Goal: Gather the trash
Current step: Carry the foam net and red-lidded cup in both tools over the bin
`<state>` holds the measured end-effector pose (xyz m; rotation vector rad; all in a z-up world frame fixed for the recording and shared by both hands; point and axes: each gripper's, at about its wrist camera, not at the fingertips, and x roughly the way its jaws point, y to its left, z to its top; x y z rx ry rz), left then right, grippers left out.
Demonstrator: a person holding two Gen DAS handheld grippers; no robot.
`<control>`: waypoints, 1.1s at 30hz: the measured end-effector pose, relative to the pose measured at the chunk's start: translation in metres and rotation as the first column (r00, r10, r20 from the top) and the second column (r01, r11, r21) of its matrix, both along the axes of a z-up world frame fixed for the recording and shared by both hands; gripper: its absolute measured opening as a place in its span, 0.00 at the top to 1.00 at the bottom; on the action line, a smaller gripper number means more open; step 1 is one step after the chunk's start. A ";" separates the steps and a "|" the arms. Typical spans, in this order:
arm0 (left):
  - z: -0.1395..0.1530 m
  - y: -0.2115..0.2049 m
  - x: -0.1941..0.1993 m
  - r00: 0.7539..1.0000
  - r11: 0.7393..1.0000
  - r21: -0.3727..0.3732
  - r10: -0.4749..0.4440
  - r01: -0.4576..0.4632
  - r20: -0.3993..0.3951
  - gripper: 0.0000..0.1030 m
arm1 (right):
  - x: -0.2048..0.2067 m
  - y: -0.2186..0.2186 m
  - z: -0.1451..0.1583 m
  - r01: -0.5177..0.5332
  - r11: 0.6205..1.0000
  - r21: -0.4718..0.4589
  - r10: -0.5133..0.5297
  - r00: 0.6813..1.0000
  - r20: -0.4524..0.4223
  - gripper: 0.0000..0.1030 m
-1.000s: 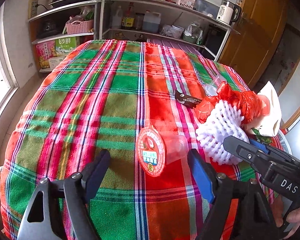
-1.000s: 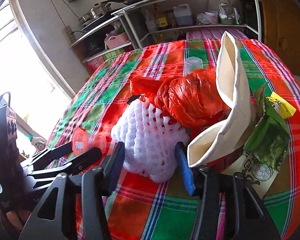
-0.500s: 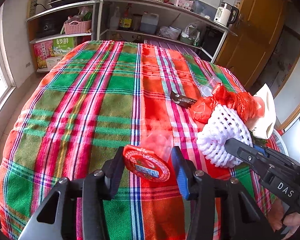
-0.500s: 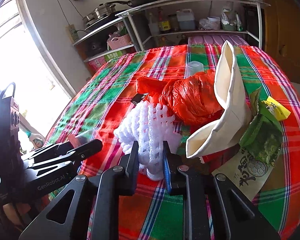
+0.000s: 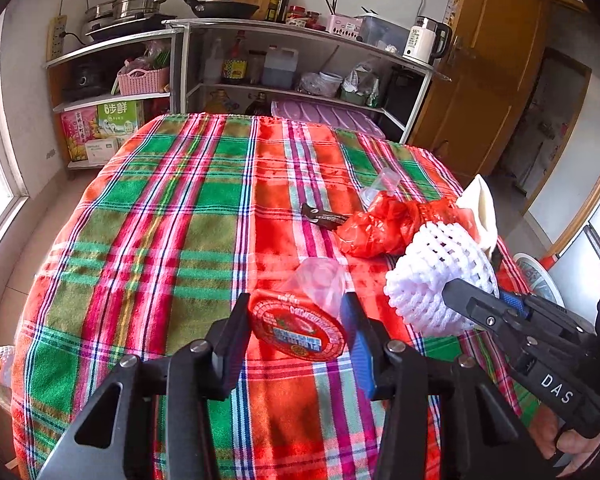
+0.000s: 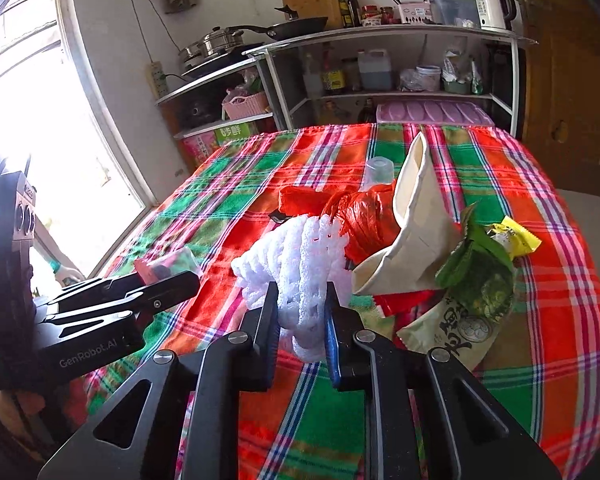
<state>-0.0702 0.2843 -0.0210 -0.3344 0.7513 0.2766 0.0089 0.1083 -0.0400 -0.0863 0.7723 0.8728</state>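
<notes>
Pickup step: our left gripper (image 5: 296, 330) clamps the red-lidded cup (image 5: 300, 320), right gripper (image 6: 302, 318) pinches the foam net (image 6: 300, 264). Next we need a bin, none visible ahead.

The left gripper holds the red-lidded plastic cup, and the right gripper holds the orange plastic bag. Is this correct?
Not quite. The right gripper holds the white foam net, not the orange plastic bag, as the right wrist view shows. The left gripper does hold the red-lidded plastic cup.
</notes>
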 end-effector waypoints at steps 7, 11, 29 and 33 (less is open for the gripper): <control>0.019 -0.028 0.003 0.998 0.998 0.031 -0.059 0.058 0.035 0.55 | -0.012 -0.030 0.017 0.043 0.999 0.030 -0.045 0.997 0.059 0.81; 0.026 -0.045 0.009 0.995 0.996 0.040 -0.088 0.086 0.049 0.54 | -0.011 -0.053 0.025 0.096 0.994 0.045 -0.099 0.992 0.082 0.81; 0.049 -0.132 0.057 0.953 0.956 0.076 -0.288 0.282 0.090 0.54 | 0.002 -0.157 0.049 0.310 0.943 0.124 -0.324 0.938 0.121 0.81; 0.052 -0.155 0.073 0.935 0.938 0.081 -0.342 0.336 0.089 0.54 | 0.011 -0.183 0.050 0.377 0.918 0.126 -0.391 0.913 0.119 0.81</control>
